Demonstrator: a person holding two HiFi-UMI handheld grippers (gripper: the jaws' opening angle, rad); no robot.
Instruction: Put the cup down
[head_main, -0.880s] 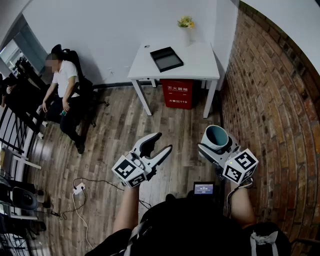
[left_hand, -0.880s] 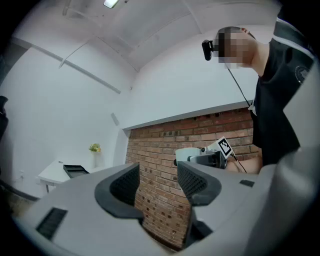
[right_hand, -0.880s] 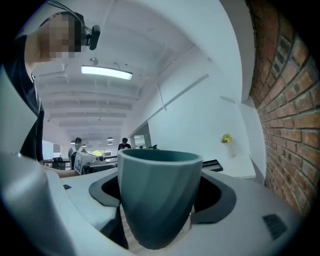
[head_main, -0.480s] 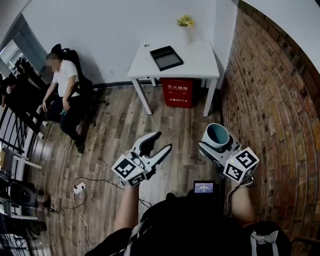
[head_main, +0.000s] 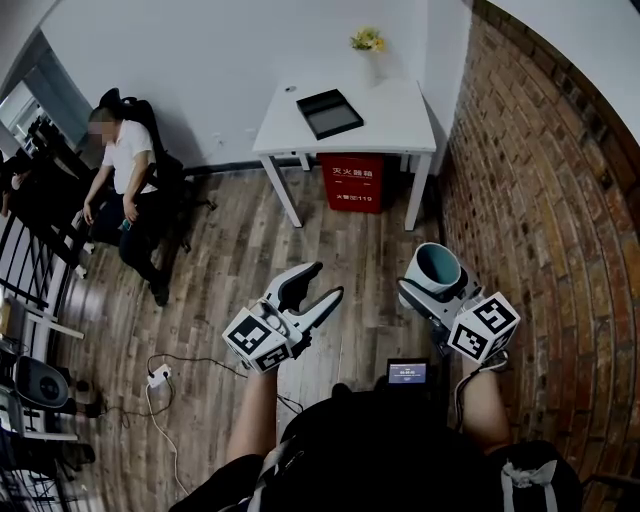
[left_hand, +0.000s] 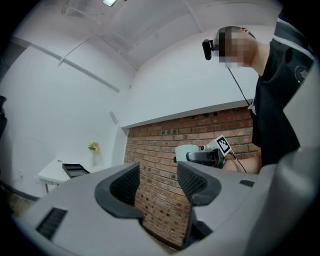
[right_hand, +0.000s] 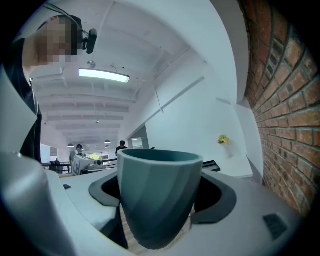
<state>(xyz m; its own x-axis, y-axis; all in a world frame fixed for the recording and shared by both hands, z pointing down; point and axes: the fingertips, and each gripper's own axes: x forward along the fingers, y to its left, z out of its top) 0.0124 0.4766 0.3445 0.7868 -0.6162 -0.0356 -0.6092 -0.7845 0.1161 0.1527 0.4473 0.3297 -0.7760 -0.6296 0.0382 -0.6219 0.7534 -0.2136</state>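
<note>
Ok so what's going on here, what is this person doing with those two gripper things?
A person standing on the wood floor holds a gripper in each hand. The right gripper carries a teal cup, upright, clamped between its fingers. The left gripper is open and empty. The cup is not set down yet. The white table with a black tray stands further off by the brick wall.

A long white fluorescent ceiling lamp is glowing overhead, lighting the room evenly. The rough red brick wall is bowing under fisheye distortion, and black corners are framing both gripper views.
</note>
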